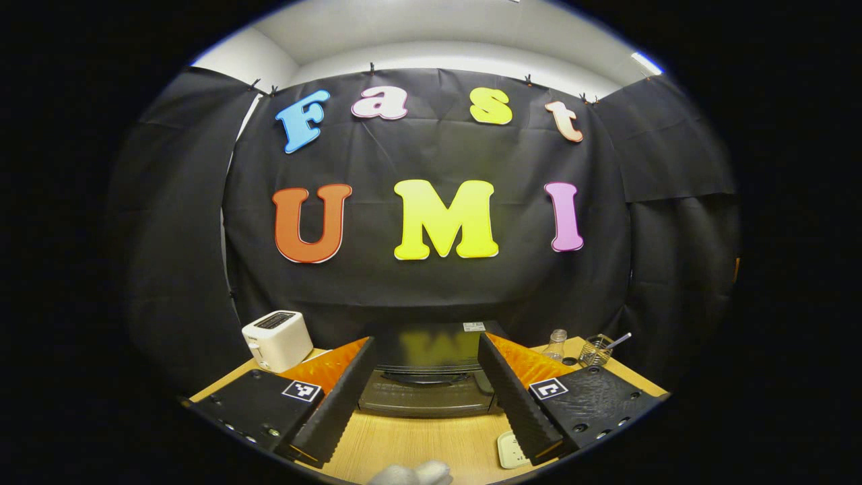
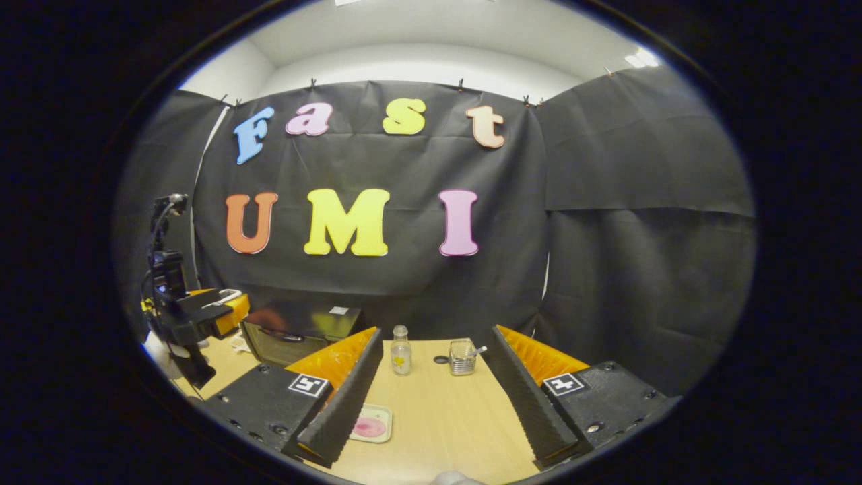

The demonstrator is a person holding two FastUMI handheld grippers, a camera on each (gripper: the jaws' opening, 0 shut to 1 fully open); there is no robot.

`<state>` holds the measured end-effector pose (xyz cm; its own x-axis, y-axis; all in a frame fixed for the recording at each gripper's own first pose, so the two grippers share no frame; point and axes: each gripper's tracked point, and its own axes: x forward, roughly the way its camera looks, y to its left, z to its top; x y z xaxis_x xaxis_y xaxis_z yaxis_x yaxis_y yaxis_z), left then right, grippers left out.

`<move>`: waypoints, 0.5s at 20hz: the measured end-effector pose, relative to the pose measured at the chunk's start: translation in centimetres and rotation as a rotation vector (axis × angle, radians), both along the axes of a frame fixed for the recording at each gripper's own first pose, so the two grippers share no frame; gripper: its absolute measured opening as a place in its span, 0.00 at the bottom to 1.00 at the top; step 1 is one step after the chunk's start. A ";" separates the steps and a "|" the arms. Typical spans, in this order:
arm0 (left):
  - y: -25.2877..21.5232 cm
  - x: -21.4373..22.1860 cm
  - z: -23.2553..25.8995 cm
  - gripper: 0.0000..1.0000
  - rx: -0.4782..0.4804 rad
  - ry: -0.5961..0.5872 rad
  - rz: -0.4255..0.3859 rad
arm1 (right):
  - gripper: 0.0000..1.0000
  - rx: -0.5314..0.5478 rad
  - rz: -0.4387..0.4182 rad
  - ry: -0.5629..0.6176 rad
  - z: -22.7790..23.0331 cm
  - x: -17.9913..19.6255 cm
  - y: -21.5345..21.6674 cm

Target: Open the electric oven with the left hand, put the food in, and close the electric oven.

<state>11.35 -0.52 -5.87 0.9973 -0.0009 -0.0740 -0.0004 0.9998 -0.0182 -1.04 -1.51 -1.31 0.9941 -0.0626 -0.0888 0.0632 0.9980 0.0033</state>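
Observation:
The black electric oven (image 1: pixel 427 391) stands on the wooden table straight ahead, door shut, its handle across the top of the door. My left gripper (image 1: pixel 426 342) is open in front of it, apart from the door, with nothing between its fingers. A small pale plate (image 2: pixel 370 424) carrying pink food lies on the table by the left finger of my right gripper (image 2: pixel 438 331), which is open and holds nothing. The plate's edge (image 1: pixel 510 450) also shows in the left gripper view. In the right gripper view, the oven (image 2: pixel 296 330) sits at left with the left gripper (image 2: pixel 222 308) before it.
A white toaster (image 1: pixel 276 340) stands left of the oven. Right of it are a small clear bottle (image 2: pixel 401 353) and a glass jar (image 2: pixel 461 357) with a spoon in it. Something white and lumpy (image 1: pixel 411 473) shows at the table's near edge.

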 end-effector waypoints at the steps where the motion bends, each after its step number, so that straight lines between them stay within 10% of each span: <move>1: -0.1 1.3 -1.2 0.96 0.000 0.022 0.001 | 0.96 -0.004 -0.005 0.007 -0.1 -0.2 -0.1; 10: -0.5 9.3 -9.2 0.97 0.044 0.163 -0.009 | 1.00 -0.024 -0.098 0.085 -1.8 -0.6 -2.4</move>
<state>20.68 -1.03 -15.10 0.9719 -0.0024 -0.2353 0.0087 0.9996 0.0257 -1.68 -3.88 -3.08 0.9720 -0.1626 -0.1694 0.1598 0.9867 -0.0301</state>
